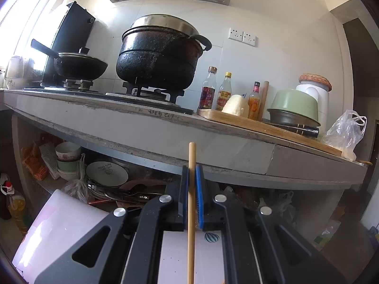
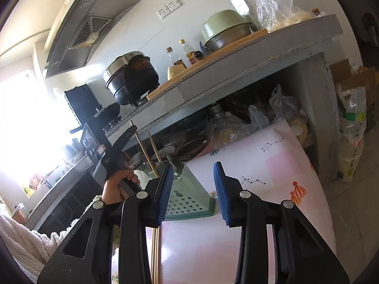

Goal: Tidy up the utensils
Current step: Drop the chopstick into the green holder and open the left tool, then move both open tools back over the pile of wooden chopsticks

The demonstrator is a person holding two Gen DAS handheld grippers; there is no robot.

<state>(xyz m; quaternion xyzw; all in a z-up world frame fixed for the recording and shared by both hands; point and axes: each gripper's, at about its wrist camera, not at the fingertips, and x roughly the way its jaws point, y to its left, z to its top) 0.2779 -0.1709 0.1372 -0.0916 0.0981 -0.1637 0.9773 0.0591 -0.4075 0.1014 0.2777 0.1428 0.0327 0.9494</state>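
Standing chopsticks [image 2: 148, 152] in green holder [image 2: 189, 189]

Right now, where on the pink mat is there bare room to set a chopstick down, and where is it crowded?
The pink mat is bare right of the green utensil holder, out to the balloon print. Loose chopsticks lie along its left side. The shelf under the counter is crammed with bags and dishes. The left tongs grip one chopstick.

Daylit kitchen, both views sharp at centre. Strong window [image 2: 26, 123] glare at left, blown to white in right wrist view. Deep shadow under counter [image 1: 165, 127]. Heavy fisheye bending, dark vignette at corners.
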